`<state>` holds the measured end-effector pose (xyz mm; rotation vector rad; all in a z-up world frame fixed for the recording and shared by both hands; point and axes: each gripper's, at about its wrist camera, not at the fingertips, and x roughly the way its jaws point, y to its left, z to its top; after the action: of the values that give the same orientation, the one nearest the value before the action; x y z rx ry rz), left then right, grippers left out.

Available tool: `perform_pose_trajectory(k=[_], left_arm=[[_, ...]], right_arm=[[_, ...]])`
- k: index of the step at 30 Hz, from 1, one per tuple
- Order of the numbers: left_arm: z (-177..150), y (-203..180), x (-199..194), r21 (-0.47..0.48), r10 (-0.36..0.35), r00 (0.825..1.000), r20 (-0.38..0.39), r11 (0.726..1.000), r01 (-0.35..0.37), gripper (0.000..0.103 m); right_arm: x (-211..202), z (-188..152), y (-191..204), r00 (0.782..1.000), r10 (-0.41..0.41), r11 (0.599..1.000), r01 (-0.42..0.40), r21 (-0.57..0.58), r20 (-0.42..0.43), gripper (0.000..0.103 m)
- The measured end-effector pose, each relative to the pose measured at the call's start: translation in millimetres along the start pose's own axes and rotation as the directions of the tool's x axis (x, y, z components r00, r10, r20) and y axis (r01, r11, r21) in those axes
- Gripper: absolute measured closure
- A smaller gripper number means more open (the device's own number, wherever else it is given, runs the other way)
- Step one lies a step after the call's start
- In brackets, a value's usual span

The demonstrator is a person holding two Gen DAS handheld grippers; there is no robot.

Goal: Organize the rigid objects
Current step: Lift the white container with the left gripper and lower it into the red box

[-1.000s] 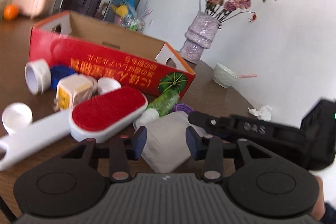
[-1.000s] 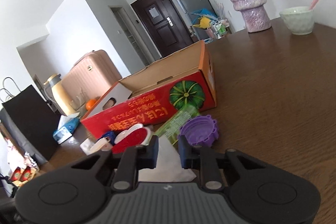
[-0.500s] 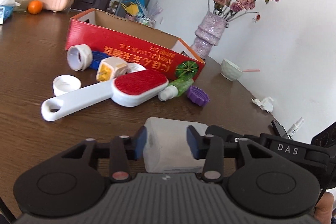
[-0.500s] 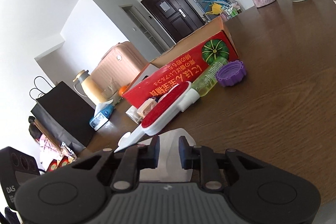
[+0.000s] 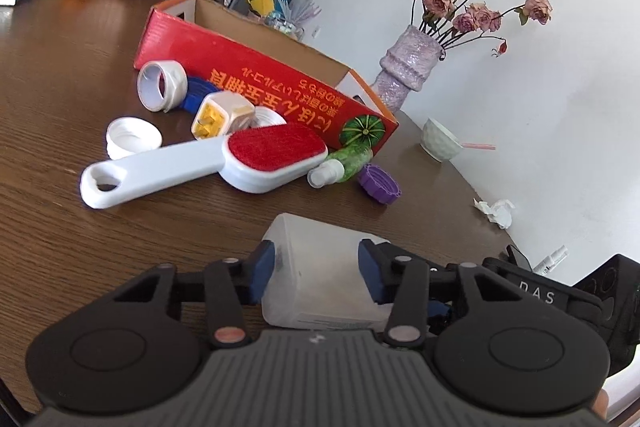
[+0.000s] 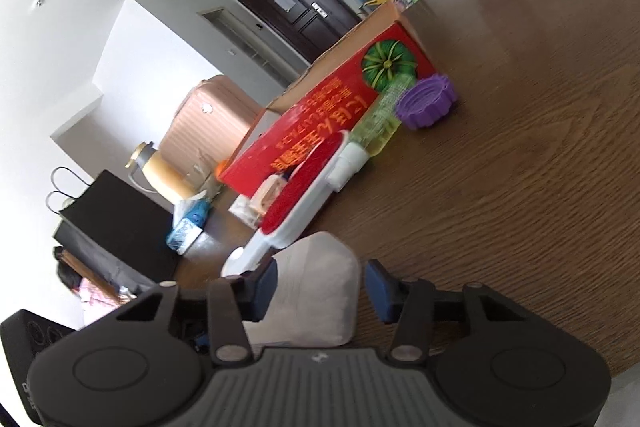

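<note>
1 translucent bottle (image 5: 320, 267) between L gripper (image 5: 316, 269) pads, clamped both sides. R gripper (image 6: 320, 285) jaws just been opening, right pad clear of bottle, released. Ahead: 1 red box (image 5: 256, 75), 1 lint brush (image 5: 224, 163), 1 purple cap (image 5: 378, 183), 1 green bottle (image 5: 344, 165). Both tilted down.

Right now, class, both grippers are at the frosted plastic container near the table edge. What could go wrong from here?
1. The right gripper has just been opening; its right pad stands clear of the frosted container, so the left gripper may carry it alone and it could tilt or slip.
2. The clutter in front of the red box, such as the lint brush and purple cap, could get knocked.
</note>
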<state>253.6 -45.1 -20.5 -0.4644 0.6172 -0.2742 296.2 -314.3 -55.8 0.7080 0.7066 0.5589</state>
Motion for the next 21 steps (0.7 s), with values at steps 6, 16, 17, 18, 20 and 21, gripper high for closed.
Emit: perform_pose_trajectory(k=[6,16,17,18,20,21], left_arm=[[2,-1,-17,-0.008,-0.017,0.999,0.038,1.0,0.017,0.061],[74,-37,-23,0.115,-0.101,0.97,0.221,0.99,0.077,0.061],[89,-39,-19,0.122,-0.12,0.964,0.238,0.988,0.093,0.061],[102,-41,-15,0.125,-0.127,0.96,0.25,0.987,0.098,0.061],[129,-45,-7,0.128,-0.125,0.955,0.269,0.987,0.093,0.061],[143,-48,-4,0.129,-0.122,0.951,0.284,0.988,0.088,0.061]], right_arm=[[1,-1,13,1.0,0.003,0.999,-0.002,-0.046,0.012,0.069],[-6,45,51,0.986,0.069,0.992,-0.051,-0.113,0.155,0.07],[-3,58,57,0.982,0.08,0.99,-0.058,-0.129,0.173,0.07],[0,71,63,0.979,0.084,0.988,-0.057,-0.143,0.186,0.07],[10,101,75,0.973,0.099,0.983,-0.063,-0.173,0.206,0.071],[15,115,81,0.971,0.11,0.98,-0.07,-0.184,0.215,0.071]])
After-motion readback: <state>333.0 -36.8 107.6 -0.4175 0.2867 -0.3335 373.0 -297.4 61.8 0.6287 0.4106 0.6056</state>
